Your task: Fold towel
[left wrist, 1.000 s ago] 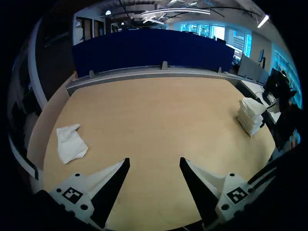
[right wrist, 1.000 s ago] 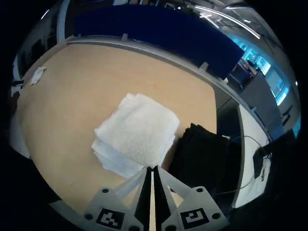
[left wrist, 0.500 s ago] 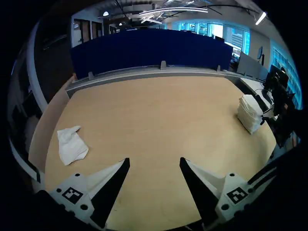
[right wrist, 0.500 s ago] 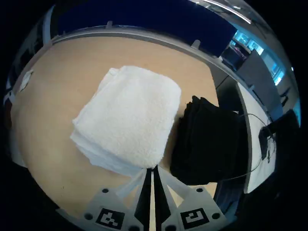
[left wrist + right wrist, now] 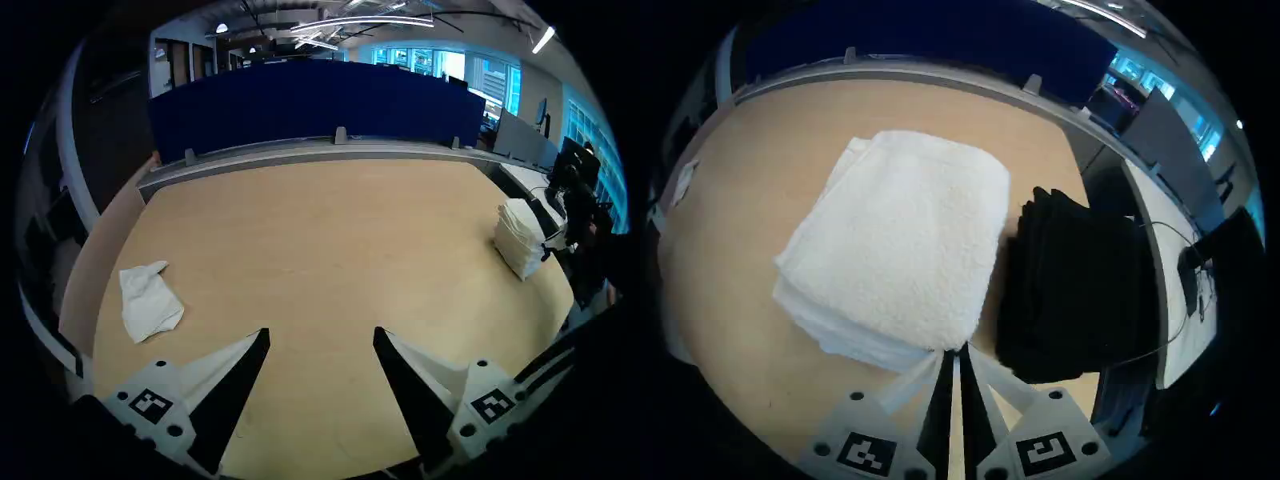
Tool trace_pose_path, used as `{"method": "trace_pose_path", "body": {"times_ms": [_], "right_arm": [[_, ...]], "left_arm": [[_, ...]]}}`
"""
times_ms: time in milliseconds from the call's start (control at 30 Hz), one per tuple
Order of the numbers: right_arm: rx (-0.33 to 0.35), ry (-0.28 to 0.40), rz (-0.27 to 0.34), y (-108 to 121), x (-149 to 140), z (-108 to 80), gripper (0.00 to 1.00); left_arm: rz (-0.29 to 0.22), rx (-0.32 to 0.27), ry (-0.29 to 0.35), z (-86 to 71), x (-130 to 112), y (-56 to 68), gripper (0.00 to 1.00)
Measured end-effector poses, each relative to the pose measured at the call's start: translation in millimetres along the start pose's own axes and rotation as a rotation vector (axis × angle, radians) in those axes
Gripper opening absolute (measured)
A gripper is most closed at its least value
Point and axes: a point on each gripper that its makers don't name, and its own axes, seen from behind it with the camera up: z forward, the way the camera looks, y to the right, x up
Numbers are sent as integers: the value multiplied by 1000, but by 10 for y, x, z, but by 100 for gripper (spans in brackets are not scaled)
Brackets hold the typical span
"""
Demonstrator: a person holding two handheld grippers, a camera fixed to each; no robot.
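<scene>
The left gripper (image 5: 320, 331) hangs over the near part of the counter (image 5: 336, 232), its jaws spread wide with nothing between them but bare wood. The towel (image 5: 148, 302) lies crumpled and loose near the counter's left edge, well apart from the gripper and off to its left. Nothing stands between the two. Far across on the right edge sits a white stack (image 5: 520, 240) of folded towels. A blue partition (image 5: 320, 100) runs along the back of the counter, and dark office gear crowds the desk beyond the right side.

The right gripper (image 5: 956, 350) is over by that white stack (image 5: 896, 240), jaws pressed together and gripping nothing. The tips sit right at the stack's near corner; I cannot tell whether they touch it. Just beside the white stack, on its right, is a black stack (image 5: 1076, 288) of folded cloth, the two nearly touching. A thin cable (image 5: 1164, 236) trails over the pale desk past the black stack. From the right gripper view the crumpled towel is a small white scrap at the far left edge of the counter.
</scene>
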Motion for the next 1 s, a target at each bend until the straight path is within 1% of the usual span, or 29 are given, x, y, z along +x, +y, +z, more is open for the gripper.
{"method": "trace_pose_path", "body": {"times_ms": [100, 200, 267, 400, 467, 500, 533, 567, 600, 633, 800, 867, 933, 1000], "right_arm": [[-8, 15, -1, 22, 15, -49, 12], [-26, 34, 4, 61, 22, -104, 24], [-37, 46, 11, 86, 18, -136, 36], [-45, 67, 30, 109, 8, -199, 46], [-44, 80, 42, 106, 9, -232, 54], [-43, 86, 48, 104, 9, -246, 60], [-43, 91, 53, 101, 8, -258, 69], [-43, 95, 58, 98, 7, -269, 75], [-43, 100, 62, 94, 8, -280, 81], [-42, 105, 67, 87, 12, -291, 84], [-46, 129, 88, 68, 46, -335, 85], [-48, 142, 96, 57, 79, -351, 88], [-50, 162, 102, 34, 129, -370, 96], [-52, 186, 107, 6, 188, -394, 98]], "left_arm": [[-1, 3, 3, 3, 15, -11, 96], [-2, 1, 4, 1, 29, -15, 96], [-4, 0, 5, 4, 39, -13, 96], [-7, -2, 8, 9, 57, -8, 96], [-7, -4, 10, 12, 66, -1, 96], [-7, -5, 11, 13, 71, 0, 96], [-7, -5, 12, 15, 74, -2, 96], [-7, -5, 12, 16, 78, -4, 96], [-7, -5, 13, 17, 81, -6, 96], [-7, -5, 14, 17, 85, -9, 96], [-9, -7, 19, 10, 97, -26, 96], [-11, -6, 22, 8, 100, -35, 96], [-13, -6, 26, 7, 107, -50, 96], [-15, -5, 30, 5, 115, -68, 96]]}}
